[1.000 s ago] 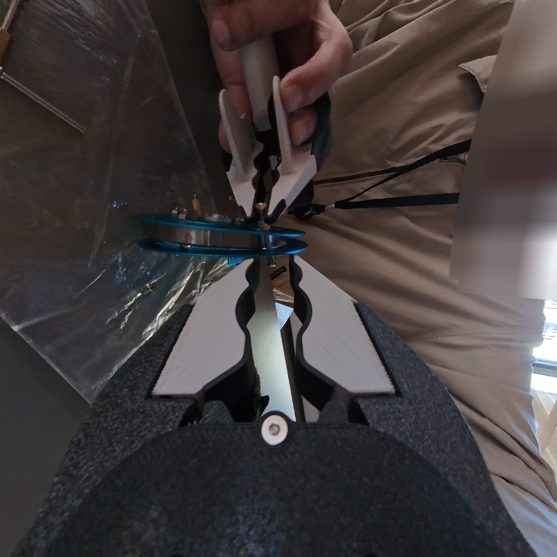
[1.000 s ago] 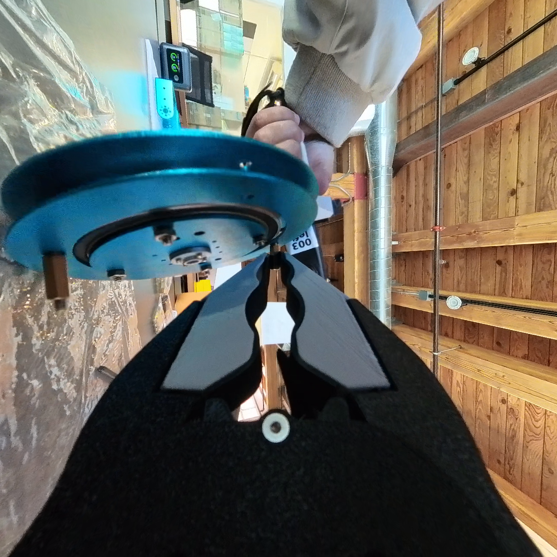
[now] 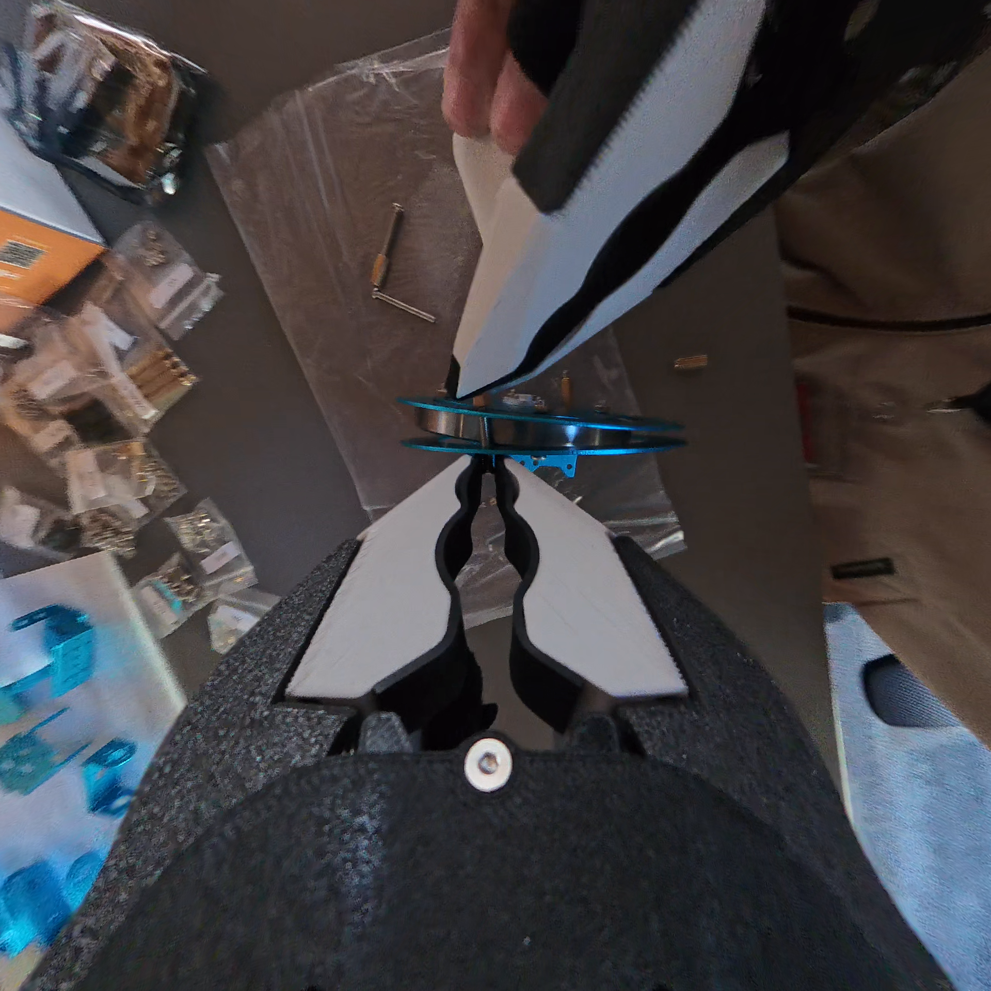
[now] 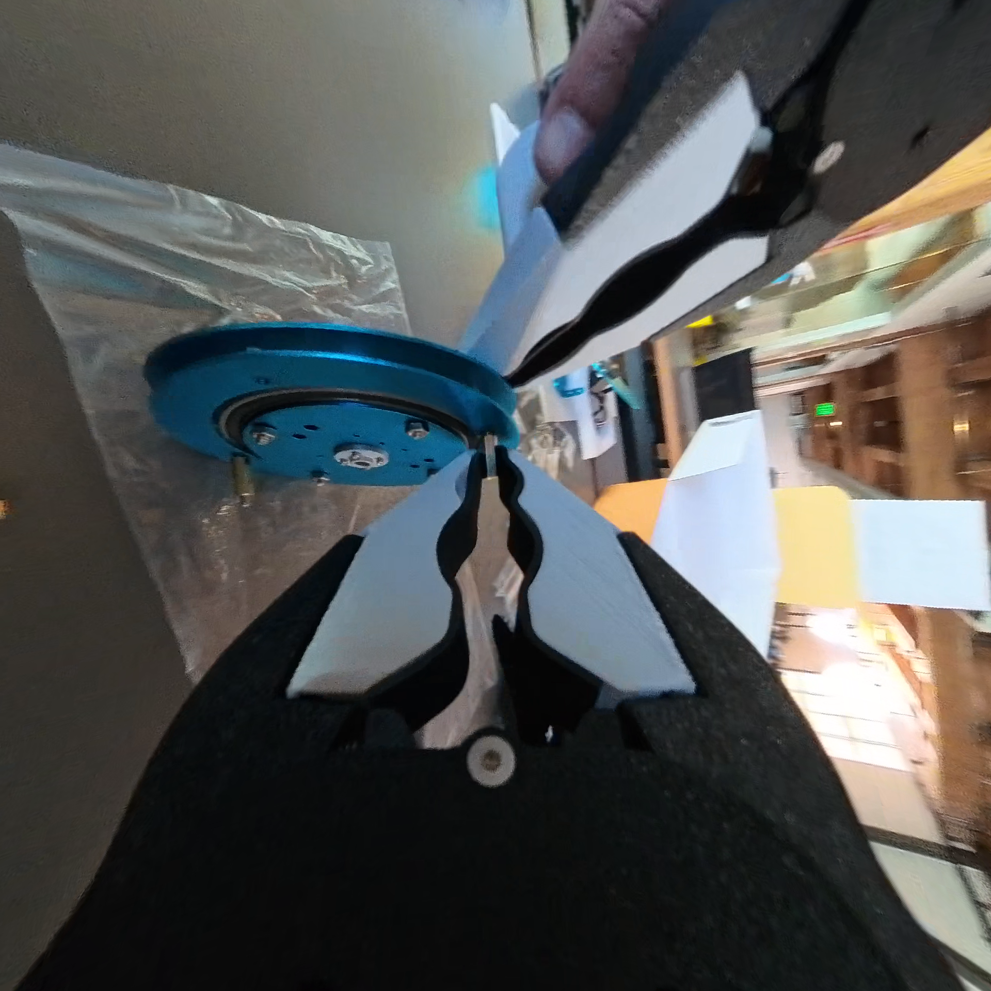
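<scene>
A blue two-disc assembly [image 3: 563,429] with a metal ring between its plates and brass standoffs [image 3: 564,383] on one face is held in the air between both grippers. My left gripper [image 3: 487,465] is shut on its lower plate near the rim. My right gripper [image 3: 465,394] comes in from the upper right, its tips on the opposite face. In the right wrist view, my right gripper [image 4: 489,458] is shut on a small silver post at the rim of the assembly [image 4: 322,370]. The left gripper [image 4: 509,379] pinches the rim from above there.
A clear plastic bag [image 3: 343,214] lies on the dark table below, with a hex key [image 3: 402,305] on it. Small bags of hardware [image 3: 134,375], an orange and white box [image 3: 32,257] and a printed sheet [image 3: 53,670] lie at the left. A person in beige stands at the right. Left and right tips are no more than a few centimetres apart.
Both grippers have swung with the assembly, so the left view now looks down on the table. The right gripper is much closer. The assembly has turned about the held spot. Both grips hold.
</scene>
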`<state>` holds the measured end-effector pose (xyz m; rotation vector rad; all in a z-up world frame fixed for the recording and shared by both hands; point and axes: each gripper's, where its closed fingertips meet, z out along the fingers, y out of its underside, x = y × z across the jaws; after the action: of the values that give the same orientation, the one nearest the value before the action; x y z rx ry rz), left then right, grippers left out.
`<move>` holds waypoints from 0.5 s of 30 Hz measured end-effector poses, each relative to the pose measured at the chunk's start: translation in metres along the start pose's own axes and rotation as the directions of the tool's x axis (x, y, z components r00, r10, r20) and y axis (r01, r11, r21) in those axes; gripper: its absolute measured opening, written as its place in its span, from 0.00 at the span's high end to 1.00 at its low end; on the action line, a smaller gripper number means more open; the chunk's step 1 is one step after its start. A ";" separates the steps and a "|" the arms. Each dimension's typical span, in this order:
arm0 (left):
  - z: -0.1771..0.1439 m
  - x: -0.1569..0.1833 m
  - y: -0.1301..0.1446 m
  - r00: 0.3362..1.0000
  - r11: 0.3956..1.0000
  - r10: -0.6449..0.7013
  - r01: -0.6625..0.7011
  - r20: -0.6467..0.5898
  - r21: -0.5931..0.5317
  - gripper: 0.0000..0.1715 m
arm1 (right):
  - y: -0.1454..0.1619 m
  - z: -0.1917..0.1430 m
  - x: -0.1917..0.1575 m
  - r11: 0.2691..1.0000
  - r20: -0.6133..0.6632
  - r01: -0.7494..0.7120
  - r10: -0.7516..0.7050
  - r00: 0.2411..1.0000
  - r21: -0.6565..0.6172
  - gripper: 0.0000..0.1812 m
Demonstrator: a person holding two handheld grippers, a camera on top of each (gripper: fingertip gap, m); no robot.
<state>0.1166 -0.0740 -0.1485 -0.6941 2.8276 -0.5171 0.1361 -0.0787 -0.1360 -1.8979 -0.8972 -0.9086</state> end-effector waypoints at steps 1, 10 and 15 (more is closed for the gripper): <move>0.000 0.000 0.000 0.999 1.000 0.024 -0.024 0.045 -0.007 0.99 | -0.001 -0.001 -0.001 1.000 0.037 -0.019 0.020 0.999 -0.005 0.97; 0.004 -0.008 -0.007 0.937 0.988 0.121 -0.144 0.329 0.049 0.99 | 0.002 -0.009 -0.006 0.939 0.406 -0.335 0.337 0.849 -0.078 0.97; 0.005 -0.013 -0.013 0.800 0.964 0.219 -0.265 0.558 0.003 0.99 | 0.006 -0.011 -0.008 0.836 0.568 -0.497 0.531 0.629 -0.232 0.98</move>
<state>0.1348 -0.0802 -0.1474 -0.3718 2.2801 -0.3149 0.1346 -0.0934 -0.1409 -2.3686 -0.6015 0.0684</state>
